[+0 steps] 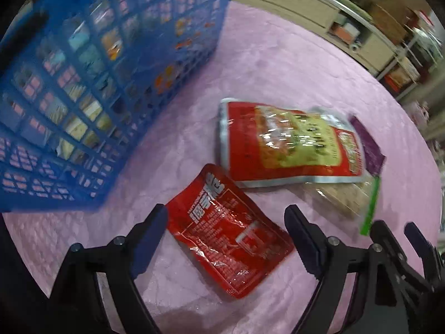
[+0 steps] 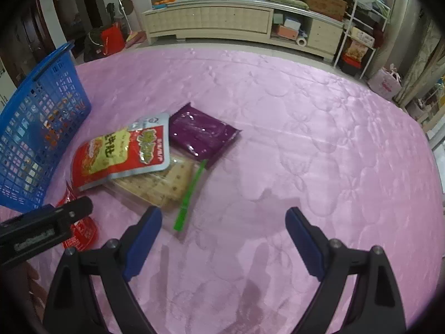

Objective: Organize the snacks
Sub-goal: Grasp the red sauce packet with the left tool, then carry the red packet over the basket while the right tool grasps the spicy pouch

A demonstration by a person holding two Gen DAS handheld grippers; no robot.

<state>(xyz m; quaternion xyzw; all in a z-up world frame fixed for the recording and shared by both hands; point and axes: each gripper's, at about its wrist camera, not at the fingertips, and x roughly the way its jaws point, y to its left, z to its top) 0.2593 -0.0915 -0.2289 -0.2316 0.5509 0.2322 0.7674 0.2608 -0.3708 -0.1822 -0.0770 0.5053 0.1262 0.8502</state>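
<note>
A small red snack packet [image 1: 228, 231] lies flat on the pink quilted cover [image 1: 278, 55]. My left gripper [image 1: 225, 217] hangs open over it, one jaw on either side, without touching it. Beyond it a large red and silver pouch [image 1: 289, 144] rests on a clear cracker bag with a green strip [image 1: 345, 197] and a purple packet [image 1: 367, 144]. The blue mesh basket [image 1: 97, 83] stands at the left with packets inside. My right gripper [image 2: 224, 217] is open and empty over bare cover, right of the cracker bag [image 2: 164, 183]. A finger [image 2: 55, 217] of the left gripper hides part of the red packet [image 2: 80, 231].
Seen from the right wrist, the pouch [image 2: 119, 153], purple packet [image 2: 200, 133] and basket [image 2: 36, 139] cluster at the left, and pink cover [image 2: 306, 139] stretches to the right. A long low cabinet [image 2: 236, 22] and a white rack [image 2: 364, 33] stand beyond the far edge.
</note>
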